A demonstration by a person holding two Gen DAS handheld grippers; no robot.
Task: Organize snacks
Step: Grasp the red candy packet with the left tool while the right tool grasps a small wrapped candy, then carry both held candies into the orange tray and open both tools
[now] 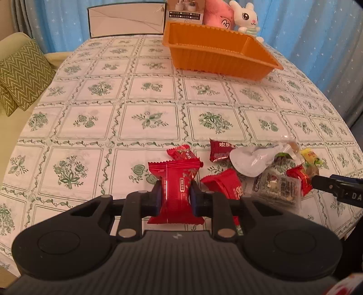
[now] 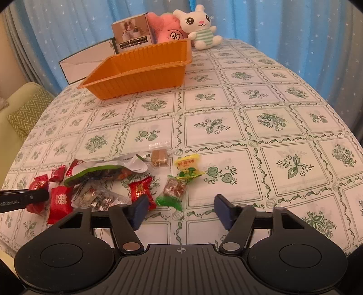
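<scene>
My left gripper (image 1: 175, 197) is shut on a red snack packet (image 1: 175, 190), holding it upright just above the tablecloth. Its finger shows at the left edge of the right wrist view (image 2: 34, 196). More snacks lie in a pile on the near side of the table: red packets (image 2: 59, 203), a green and silver bag (image 2: 106, 169), a clear packet (image 2: 99, 197), a yellow candy (image 2: 187, 166) and a green-ended candy (image 2: 173, 191). My right gripper (image 2: 181, 208) is open and empty, just short of the green-ended candy. An orange tray (image 1: 217, 65) stands empty at the far side; it also shows in the right wrist view (image 2: 140, 79).
Behind the tray stand a cardboard box (image 2: 132, 34), a pink plush (image 2: 168, 29), a white rabbit plush (image 2: 200, 25) and a flat white box (image 1: 126, 20). A sofa with a green zigzag cushion (image 1: 21, 72) is left of the table. Blue curtains hang behind.
</scene>
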